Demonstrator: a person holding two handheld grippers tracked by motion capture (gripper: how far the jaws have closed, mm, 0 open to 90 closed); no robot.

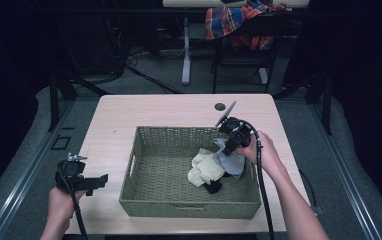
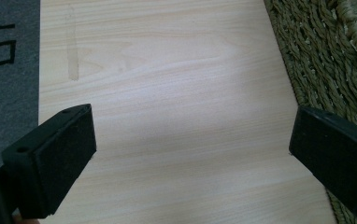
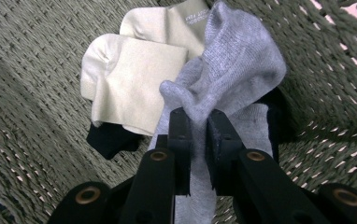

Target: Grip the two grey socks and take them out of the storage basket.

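**Right gripper pinching a grey sock inside the woven basket**

The right gripper (image 3: pixel 196 126) is clenched on a light grey knitted sock (image 3: pixel 232 70); a fold of the fabric is trapped between its two black jaws, and the rest bunches above and hangs beyond them. Just beside the grip, on the side away from the near basket wall, lies a cream-coloured folded sock (image 3: pixel 134 79), partly overlapped by the grey one. Beneath both, a dark, near-black garment (image 3: pixel 109 140) shows at its edges. All three rest in the right-hand part of the olive-green rectangular wicker basket (image 1: pixel 144 150), seen from above with the right gripper (image 1: pixel 233 137) held over them. Well apart, outside the basket's left wall, the left gripper (image 2: pixel 190 149) hangs released over the pale wooden table (image 2: pixel 167 70), jaws wide with nothing between them.

The step in hand appears to be lifting the grey sock out of the pile. The next move probably calls for a straight upward draw, so that the sock slips free without dragging the cream one along.

How much of the dark garment lies underneath is hidden, and whether it is one piece or two cannot be told. The sock's lower end is cut off behind the jaws.
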